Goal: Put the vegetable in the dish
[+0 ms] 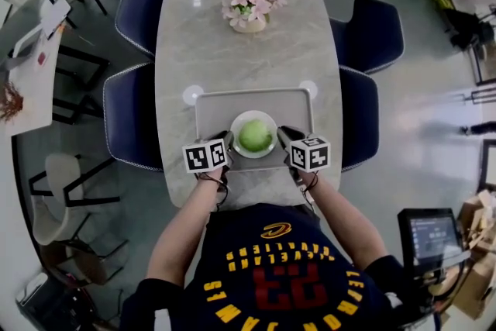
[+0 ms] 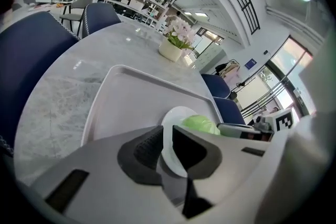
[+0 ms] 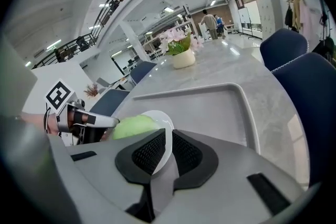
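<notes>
4 chairs (image 1: pixel 139 12), marble table (image 1: pixel 232 66) w/ dish (image 1: pixel 246 117)

Both your forearms are bare, reaching forward and converging, with elbows out wide. Your left gripper (image 1: pixel 227 140) and right gripper (image 1: pixel 284 134) sit level and angle in toward each other. Each jaw pair is clamped on the dish (image 1: pixel 242 118) rim, on opposite sides.

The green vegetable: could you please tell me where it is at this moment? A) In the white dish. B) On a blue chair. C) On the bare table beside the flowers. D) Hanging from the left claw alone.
A: the green vegetable lies in the white dish, whose rim the left claw and right claw both grip.
</notes>
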Demonstrator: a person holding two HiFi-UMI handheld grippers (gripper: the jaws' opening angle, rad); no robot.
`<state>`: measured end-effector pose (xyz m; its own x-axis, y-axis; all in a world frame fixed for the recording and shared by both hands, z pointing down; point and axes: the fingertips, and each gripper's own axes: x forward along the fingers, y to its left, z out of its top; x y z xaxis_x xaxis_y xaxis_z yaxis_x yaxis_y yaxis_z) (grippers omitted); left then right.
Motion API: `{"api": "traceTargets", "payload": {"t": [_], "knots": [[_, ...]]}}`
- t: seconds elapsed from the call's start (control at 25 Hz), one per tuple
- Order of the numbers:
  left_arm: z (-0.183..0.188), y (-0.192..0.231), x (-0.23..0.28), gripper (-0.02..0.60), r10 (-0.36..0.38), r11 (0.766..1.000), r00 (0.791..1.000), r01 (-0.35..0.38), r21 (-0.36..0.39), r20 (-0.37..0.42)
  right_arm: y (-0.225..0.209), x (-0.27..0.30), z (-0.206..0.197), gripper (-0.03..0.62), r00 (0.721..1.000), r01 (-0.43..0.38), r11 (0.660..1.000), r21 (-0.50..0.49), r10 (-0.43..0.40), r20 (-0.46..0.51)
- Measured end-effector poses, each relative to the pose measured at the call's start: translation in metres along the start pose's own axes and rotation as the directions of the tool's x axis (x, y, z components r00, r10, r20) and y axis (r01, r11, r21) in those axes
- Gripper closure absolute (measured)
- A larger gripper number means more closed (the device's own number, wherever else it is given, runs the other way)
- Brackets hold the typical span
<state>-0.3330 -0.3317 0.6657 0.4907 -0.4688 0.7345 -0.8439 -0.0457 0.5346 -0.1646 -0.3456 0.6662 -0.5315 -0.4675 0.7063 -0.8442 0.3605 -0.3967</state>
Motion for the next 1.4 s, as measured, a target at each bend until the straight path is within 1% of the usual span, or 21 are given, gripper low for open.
{"api": "traceTargets", "payload": {"t": [0.16, 0.28, 0.32, 0.36, 0.48, 0.56, 0.64, 0.72, 0.84, 0.88, 0.92, 1.0, 1.12, 1.2, 1.32, 1.4], "knots": [[0.008, -0.017, -0.020, 0.528, -0.043, 0.999, 0.996, 0.041, 0.034, 0.072, 0.007, -0.016, 0.009, 0.553, 0.998, -0.017, 1.000, -0.001, 0.017, 0.056], [0.010, -0.036, -0.038, 0.529, -0.109, 0.993, 0.988, 0.102, 0.066, 0.111, 0.019, -0.031, 0.015, 0.553, 0.994, -0.057, 0.998, -0.006, 0.058, 0.091], [0.010, -0.043, -0.044, 0.543, -0.136, 0.989, 0.983, 0.127, 0.077, 0.123, 0.027, -0.036, 0.017, 0.554, 0.991, -0.085, 0.996, -0.009, 0.086, 0.102], [0.012, -0.050, -0.051, 0.577, -0.162, 0.985, 0.977, 0.151, 0.087, 0.137, 0.035, -0.041, 0.020, 0.589, 0.987, -0.115, 0.993, -0.013, 0.116, 0.114], [0.019, -0.070, -0.071, 0.581, -0.215, 0.972, 0.960, 0.194, 0.131, 0.180, 0.058, -0.058, 0.034, 0.589, 0.970, -0.175, 0.983, -0.055, 0.182, 0.160], [0.023, -0.083, -0.085, 0.581, -0.237, 0.965, 0.949, 0.204, 0.165, 0.210, 0.074, -0.071, 0.044, 0.589, 0.958, -0.192, 0.977, -0.091, 0.207, 0.199], [0.027, -0.096, -0.097, 0.581, -0.258, 0.958, 0.938, 0.216, 0.191, 0.233, 0.088, -0.084, 0.055, 0.589, 0.943, -0.207, 0.973, -0.107, 0.227, 0.242], [0.030, -0.109, -0.107, 0.581, -0.284, 0.951, 0.927, 0.241, 0.191, 0.246, 0.097, -0.094, 0.065, 0.589, 0.930, -0.223, 0.970, -0.100, 0.242, 0.276], [0.032, -0.121, -0.118, 0.581, -0.320, 0.945, 0.910, 0.288, 0.153, 0.263, 0.110, -0.106, 0.075, 0.589, 0.914, -0.245, 0.965, -0.094, 0.262, 0.310], [0.033, -0.124, -0.122, 0.581, -0.327, 0.943, 0.905, 0.294, 0.153, 0.272, 0.115, -0.110, 0.078, 0.589, 0.909, -0.249, 0.963, -0.102, 0.269, 0.320], [0.035, -0.128, -0.127, 0.581, -0.329, 0.942, 0.901, 0.293, 0.165, 0.281, 0.119, -0.115, 0.082, 0.589, 0.903, -0.250, 0.962, -0.113, 0.274, 0.330], [0.038, -0.136, -0.136, 0.581, -0.333, 0.937, 0.896, 0.278, 0.214, 0.294, 0.128, -0.125, 0.091, 0.589, 0.894, -0.246, 0.959, -0.144, 0.282, 0.349], [0.041, -0.149, -0.149, 0.581, -0.345, 0.921, 0.886, 0.256, 0.294, 0.309, 0.140, -0.139, 0.103, 0.589, 0.885, -0.224, 0.953, -0.205, 0.287, 0.368], [0.046, -0.156, -0.158, 0.581, -0.349, 0.912, 0.871, 0.231, 0.339, 0.346, 0.147, -0.145, 0.109, 0.589, 0.878, -0.213, 0.947, -0.242, 0.294, 0.377], [0.056, -0.165, -0.176, 0.581, -0.354, 0.900, 0.837, 0.183, 0.396, 0.417, 0.157, -0.153, 0.112, 0.589, 0.867, -0.216, 0.938, -0.271, 0.312, 0.388], [0.059, -0.170, -0.182, 0.581, -0.363, 0.896, 0.828, 0.184, 0.403, 0.428, 0.161, -0.157, 0.112, 0.589, 0.860, -0.218, 0.936, -0.278, 0.319, 0.398]]}}
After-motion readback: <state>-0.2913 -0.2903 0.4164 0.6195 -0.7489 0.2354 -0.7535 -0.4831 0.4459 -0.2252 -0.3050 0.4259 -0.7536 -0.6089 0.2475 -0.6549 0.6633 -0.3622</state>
